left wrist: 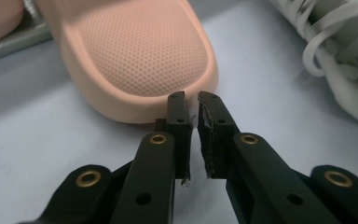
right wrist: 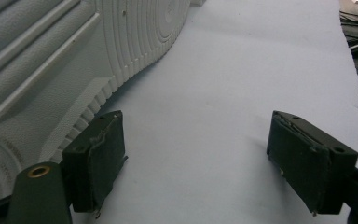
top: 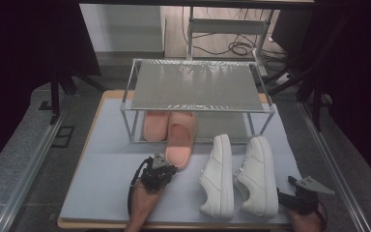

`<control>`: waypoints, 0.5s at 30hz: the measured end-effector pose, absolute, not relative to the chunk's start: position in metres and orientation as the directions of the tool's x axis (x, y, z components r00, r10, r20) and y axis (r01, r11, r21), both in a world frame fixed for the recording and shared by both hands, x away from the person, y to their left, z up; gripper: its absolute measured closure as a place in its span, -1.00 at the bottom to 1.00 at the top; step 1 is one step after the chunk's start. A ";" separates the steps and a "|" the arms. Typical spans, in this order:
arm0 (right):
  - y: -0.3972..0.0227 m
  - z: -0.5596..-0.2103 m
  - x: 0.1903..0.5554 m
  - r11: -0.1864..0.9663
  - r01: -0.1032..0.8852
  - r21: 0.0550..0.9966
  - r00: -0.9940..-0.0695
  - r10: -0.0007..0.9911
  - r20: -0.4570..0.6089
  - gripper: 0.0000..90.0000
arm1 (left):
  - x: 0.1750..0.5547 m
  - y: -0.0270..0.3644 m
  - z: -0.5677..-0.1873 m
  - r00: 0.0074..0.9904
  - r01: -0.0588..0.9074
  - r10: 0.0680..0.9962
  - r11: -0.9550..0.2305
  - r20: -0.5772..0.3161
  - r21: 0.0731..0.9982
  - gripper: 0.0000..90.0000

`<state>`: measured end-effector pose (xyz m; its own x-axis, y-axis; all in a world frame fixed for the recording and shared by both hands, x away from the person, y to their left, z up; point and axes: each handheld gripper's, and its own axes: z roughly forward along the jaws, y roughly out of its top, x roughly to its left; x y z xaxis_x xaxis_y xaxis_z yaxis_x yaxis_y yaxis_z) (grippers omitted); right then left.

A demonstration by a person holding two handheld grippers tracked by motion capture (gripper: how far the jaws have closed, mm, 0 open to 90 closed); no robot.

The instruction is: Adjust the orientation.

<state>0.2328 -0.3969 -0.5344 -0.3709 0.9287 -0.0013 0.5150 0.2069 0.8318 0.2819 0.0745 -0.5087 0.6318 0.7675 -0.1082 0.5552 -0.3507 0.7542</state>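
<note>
Currently the left gripper (left wrist: 192, 100), jaws nearly closed and empty, sits at the pink slipper (top: 180, 140), lying half under the rack's (top: 197, 110) front edge; probably light, soft foam, best pinched at its rim.

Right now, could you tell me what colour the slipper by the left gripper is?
Salmon pink slipper, finely dotted; the left gripper view shows it best.

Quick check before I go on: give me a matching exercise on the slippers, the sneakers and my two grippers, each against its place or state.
Things:
1. left gripper
2. right gripper
3. near pink slipper
4. far pink slipper
5. white sneakers

States:
A. jaws wide open beside a sneaker sole
B. fully under the shelf
C. jaws nearly shut, at the slipper's near end
D. side by side on the mat
E. half out from under the shelf

Pairs: 1-C, 2-A, 3-E, 4-B, 5-D
</note>
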 end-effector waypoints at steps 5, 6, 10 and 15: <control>-0.397 -0.534 0.233 0.207 0.515 0.832 -0.371 0.929 -0.002 -0.57 | 0.280 0.070 -0.500 0.636 0.534 0.766 -0.351 -0.092 0.769 0.83; -0.397 -0.534 0.233 0.207 0.515 0.832 -0.371 0.929 -0.002 -0.57 | 0.281 0.069 -0.499 0.638 0.532 0.765 -0.356 -0.088 0.768 0.83; -0.397 -0.534 0.233 0.207 0.515 0.832 -0.371 0.929 -0.002 -0.57 | 0.286 0.067 -0.499 0.629 0.535 0.773 -0.357 -0.080 0.766 0.86; -0.397 -0.534 0.233 0.207 0.515 0.832 -0.371 0.929 -0.002 -0.57 | 0.296 0.068 -0.501 0.615 0.540 0.784 -0.343 -0.082 0.769 0.87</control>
<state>0.2328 -0.3969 -0.5344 -0.3712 0.9286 -0.0017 0.5149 0.2073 0.8318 0.2961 0.0680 -0.5011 0.6150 0.7842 -0.0823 0.5401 -0.3430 0.7685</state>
